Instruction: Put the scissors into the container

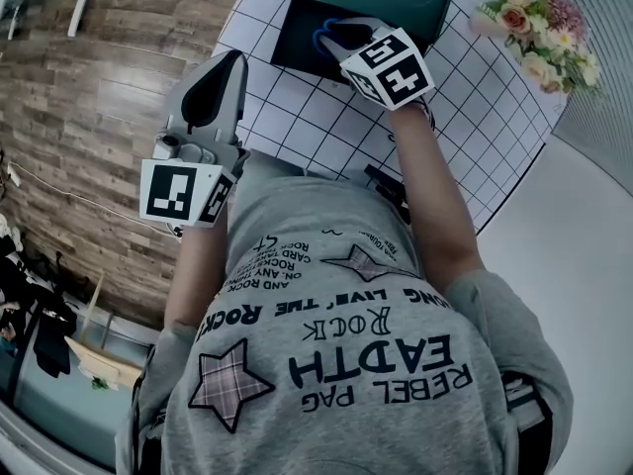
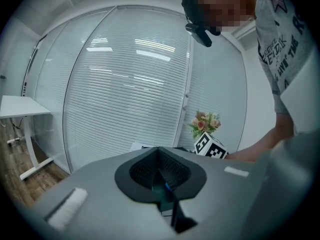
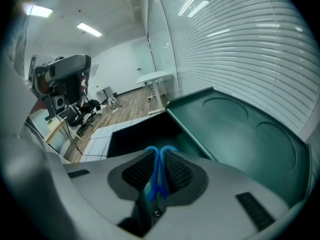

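The scissors (image 3: 159, 170) have blue handles and stand upright between the pads of my right gripper (image 3: 158, 173), which is shut on them. In the head view that gripper (image 1: 334, 36) hangs over the dark open container (image 1: 297, 28) at the table's far side, with the blue handles (image 1: 324, 42) just above its interior. The container's green lid (image 3: 240, 129) stands open behind the dark box (image 3: 140, 134). My left gripper (image 1: 229, 67) is held off the table's left edge over the floor. Its jaws meet, and I see nothing held in that gripper (image 2: 160, 171).
The table (image 1: 326, 117) is white with a black grid. A bunch of flowers (image 1: 539, 28) stands at its far right corner. A black object (image 1: 391, 188) lies near the person's right forearm. Wooden floor (image 1: 99, 87) is to the left, window blinds (image 2: 130, 94) behind.
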`<state>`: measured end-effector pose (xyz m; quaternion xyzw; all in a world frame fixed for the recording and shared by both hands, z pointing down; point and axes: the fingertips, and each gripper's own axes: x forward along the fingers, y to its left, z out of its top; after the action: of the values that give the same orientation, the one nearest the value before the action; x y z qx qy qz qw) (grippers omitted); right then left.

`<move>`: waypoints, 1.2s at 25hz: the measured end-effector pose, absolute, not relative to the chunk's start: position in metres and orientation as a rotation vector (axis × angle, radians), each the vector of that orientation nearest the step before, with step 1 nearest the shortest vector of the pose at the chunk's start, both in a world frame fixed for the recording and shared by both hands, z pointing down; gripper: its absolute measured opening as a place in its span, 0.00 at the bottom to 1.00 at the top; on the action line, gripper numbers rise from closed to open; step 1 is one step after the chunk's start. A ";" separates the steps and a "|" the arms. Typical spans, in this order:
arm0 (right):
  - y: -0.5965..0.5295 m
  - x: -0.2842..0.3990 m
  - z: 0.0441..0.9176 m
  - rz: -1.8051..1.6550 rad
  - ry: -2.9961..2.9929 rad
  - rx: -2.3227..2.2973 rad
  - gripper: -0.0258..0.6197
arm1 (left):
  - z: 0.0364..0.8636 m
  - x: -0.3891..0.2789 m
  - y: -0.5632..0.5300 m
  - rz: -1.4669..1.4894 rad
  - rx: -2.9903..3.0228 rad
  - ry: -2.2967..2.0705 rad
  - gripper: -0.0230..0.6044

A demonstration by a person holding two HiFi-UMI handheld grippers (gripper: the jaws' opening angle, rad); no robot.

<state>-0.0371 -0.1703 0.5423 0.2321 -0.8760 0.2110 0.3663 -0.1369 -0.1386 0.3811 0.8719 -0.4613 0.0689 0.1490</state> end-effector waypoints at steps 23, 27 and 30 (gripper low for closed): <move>-0.167 -0.020 0.561 0.577 -2.142 0.615 0.16 | 0.380 -0.133 -0.140 0.184 2.512 -1.316 0.05; -0.166 -0.018 0.563 0.593 -2.133 0.616 0.16 | 0.379 -0.133 -0.140 0.187 2.515 -1.316 0.05; -0.167 -0.018 0.563 0.590 -2.131 0.617 0.16 | 0.379 -0.132 -0.140 0.184 2.514 -1.317 0.05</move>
<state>-0.0177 -0.1667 0.5632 0.2451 -0.8465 0.2344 0.4104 -0.1317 -0.1400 0.3792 0.8741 -0.4581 0.0640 0.1482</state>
